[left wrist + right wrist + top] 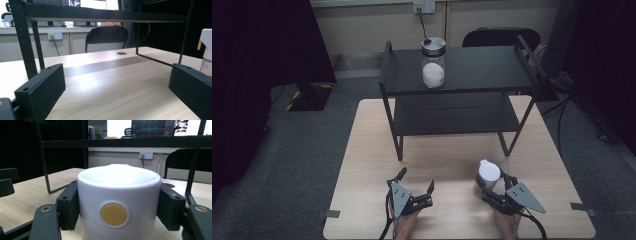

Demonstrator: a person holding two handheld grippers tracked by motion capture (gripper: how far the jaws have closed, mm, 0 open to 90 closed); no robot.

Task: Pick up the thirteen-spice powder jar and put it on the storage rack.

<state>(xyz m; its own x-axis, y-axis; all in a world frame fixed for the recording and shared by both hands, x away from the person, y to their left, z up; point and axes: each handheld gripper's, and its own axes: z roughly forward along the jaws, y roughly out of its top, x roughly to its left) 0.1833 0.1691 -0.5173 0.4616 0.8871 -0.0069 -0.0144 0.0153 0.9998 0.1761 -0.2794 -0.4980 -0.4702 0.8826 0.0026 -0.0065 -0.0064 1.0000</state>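
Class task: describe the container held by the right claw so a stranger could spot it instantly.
Start at the pale wooden table, in front of the black two-tier metal shelf. At its near right, the right claw grips a white cylindrical plastic bottle, marked by a round yellow button.

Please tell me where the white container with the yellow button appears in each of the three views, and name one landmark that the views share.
High view: the white container stands on the table near its front right, between the jaws of the right gripper.
Left gripper view: it is at the right edge, behind the right jaw.
Right gripper view: it is in the centre, a jaw at each side.
Shared landmark: the black shelf rack.
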